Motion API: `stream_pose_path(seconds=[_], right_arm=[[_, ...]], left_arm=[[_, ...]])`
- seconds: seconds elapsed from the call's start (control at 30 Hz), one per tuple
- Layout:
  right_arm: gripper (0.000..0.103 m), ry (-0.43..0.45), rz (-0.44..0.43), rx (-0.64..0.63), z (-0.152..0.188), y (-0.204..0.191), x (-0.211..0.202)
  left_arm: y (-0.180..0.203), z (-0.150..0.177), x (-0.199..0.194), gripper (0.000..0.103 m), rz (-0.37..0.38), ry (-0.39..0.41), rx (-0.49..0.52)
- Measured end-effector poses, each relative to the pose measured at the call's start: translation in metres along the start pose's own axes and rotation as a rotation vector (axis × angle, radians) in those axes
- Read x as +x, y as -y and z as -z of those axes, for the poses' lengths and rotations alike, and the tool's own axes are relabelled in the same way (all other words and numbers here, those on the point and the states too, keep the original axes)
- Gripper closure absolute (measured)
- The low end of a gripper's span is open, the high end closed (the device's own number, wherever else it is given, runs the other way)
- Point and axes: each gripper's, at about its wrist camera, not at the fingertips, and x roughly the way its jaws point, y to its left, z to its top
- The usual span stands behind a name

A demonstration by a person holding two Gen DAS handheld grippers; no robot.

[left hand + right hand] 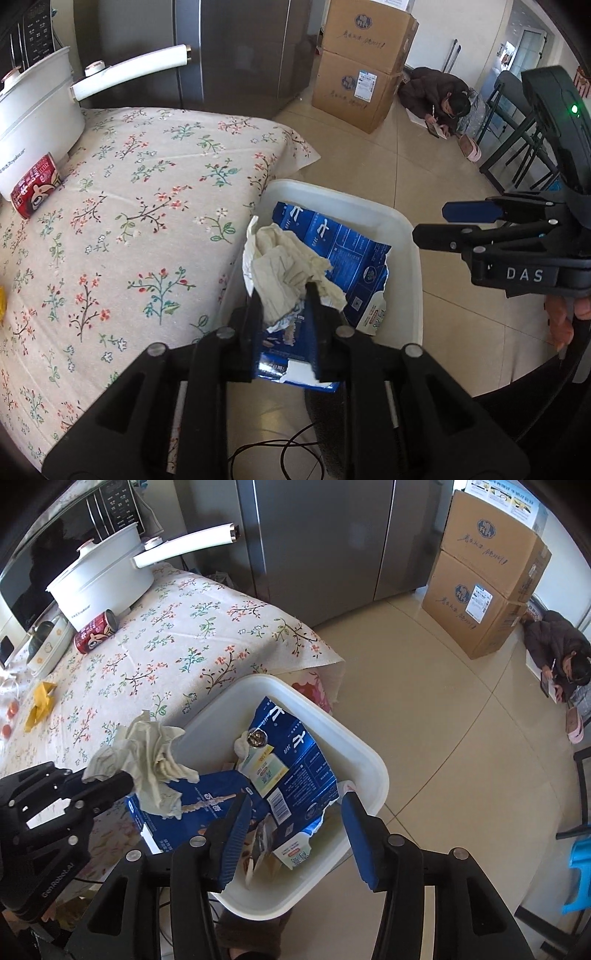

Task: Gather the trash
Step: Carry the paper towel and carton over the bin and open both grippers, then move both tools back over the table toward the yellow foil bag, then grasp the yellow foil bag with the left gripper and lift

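Note:
My left gripper [282, 295] is shut on a crumpled off-white paper wad [284, 266] and holds it over the near edge of the white bin [402, 218]. The wad [147, 753] and left gripper [122, 784] also show in the right wrist view. The bin [369, 760] stands on the floor beside the table and holds torn blue cartons [295, 771]. My right gripper [295, 812] is open and empty above the bin; in the left wrist view it [439, 221] hangs to the right. A red can [96, 631] and a yellow wrapper [40, 701] lie on the table.
The table has a floral cloth [147, 206]. A white pot [99, 579] with a long handle and a microwave [55, 542] stand at its back. Cardboard boxes [487, 572], a fridge [314, 535] and a seated person [557, 653] are across the tiled floor. A cable [280, 450] lies below.

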Motion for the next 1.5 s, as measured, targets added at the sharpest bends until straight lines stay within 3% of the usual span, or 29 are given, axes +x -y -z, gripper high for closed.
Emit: stream_pose_path(seconds=[0.13,0.17,0.57,0.97,1.03,1.27,1.5], right_arm=[[0.047,0.008,0.002,0.001,0.0,-0.001,-0.002],[0.047,0.01,0.002,0.003,0.0,-0.001,-0.002],[0.045,0.032,-0.005,-0.012,-0.007,-0.019,-0.012],[0.033,0.073,-0.033,-0.08,-0.023,-0.079,-0.021],[0.025,0.081,-0.028,-0.101,-0.026,-0.093,-0.02],[0.022,0.092,-0.036,-0.162,-0.037,-0.137,-0.014],[0.022,0.099,-0.047,-0.207,-0.05,-0.172,-0.007]], left_arm=[[0.0,0.003,-0.007,0.044,-0.009,0.023,0.014],[-0.001,0.003,-0.01,0.041,-0.009,0.031,0.014],[-0.033,0.013,-0.042,0.028,-0.048,0.059,-0.023],[-0.108,0.047,-0.088,0.011,-0.202,0.065,-0.152],[-0.126,0.054,-0.096,0.007,-0.244,0.071,-0.191],[-0.215,0.071,-0.111,0.005,-0.389,0.079,-0.43],[-0.279,0.066,-0.09,0.005,-0.478,0.112,-0.614]])
